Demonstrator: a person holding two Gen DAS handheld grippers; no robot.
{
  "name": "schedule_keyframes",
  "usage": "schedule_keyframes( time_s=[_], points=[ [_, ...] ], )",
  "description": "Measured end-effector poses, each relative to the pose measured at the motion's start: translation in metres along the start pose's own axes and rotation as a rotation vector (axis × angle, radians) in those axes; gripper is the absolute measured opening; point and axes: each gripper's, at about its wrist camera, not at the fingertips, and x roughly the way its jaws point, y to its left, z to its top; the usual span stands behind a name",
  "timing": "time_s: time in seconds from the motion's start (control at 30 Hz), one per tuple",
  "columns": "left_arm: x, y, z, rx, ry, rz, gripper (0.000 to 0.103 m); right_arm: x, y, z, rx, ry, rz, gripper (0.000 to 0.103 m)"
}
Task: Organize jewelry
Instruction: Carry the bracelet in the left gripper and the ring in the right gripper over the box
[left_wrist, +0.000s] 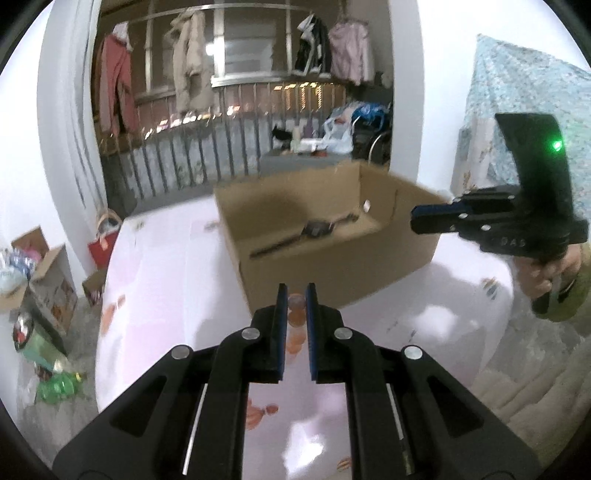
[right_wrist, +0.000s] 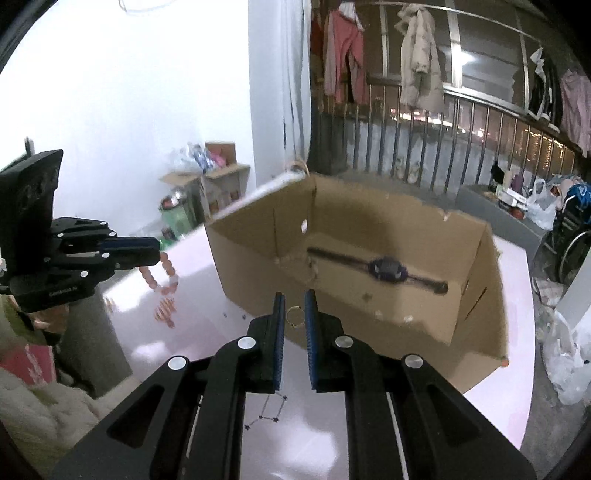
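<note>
Bead bracelet (right_wrist: 162, 275), pink-orange beads: hangs in a loop from the tip of the left gripper (right_wrist: 157, 253) at left of the right wrist frame, above the pale pink table (right_wrist: 207, 332). In the left wrist frame the same beads (left_wrist: 295, 314) sit pinched between the blue pads, low centre. Jaws clenched on the bracelet.

Small thin ring (right_wrist: 294, 316), gold-coloured wire: caught between the fingers of the right gripper (right_wrist: 294, 310), centre of the right wrist frame. Jaws nearly closed, pressed on the ring's sides. From the left wrist frame the right gripper (left_wrist: 415, 221) shows side-on at right, carried by a hand (left_wrist: 550, 273); the ring itself is too small to make out there.

Wristwatch (right_wrist: 386, 269), dark strap and face: lies flat and stretched out on the floor of the open cardboard box (right_wrist: 351, 218), centre-right. Box stands on the table just beyond both grippers.

Background: railing with hung clothes (left_wrist: 188, 66) upper centre; cartons and clutter (left_wrist: 40, 273) on the floor, left edge. Frames blurred.
</note>
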Motion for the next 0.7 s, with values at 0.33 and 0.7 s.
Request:
schedule_keyframes(
  time_s=[0.33, 0.7],
  points=[
    [0.020, -0.012, 0.089, 0.052, -0.076, -0.077, 0.008, -0.010, -0.060, 0.050, 0.043, -0.022, 0.029, 0.011],
    [0.150, -0.009, 0.110, -0.049, 0.206, -0.167, 0.009, 0.046, -0.141, 0.057, 0.123, 0.144, 0.067, 0.011]
  ],
)
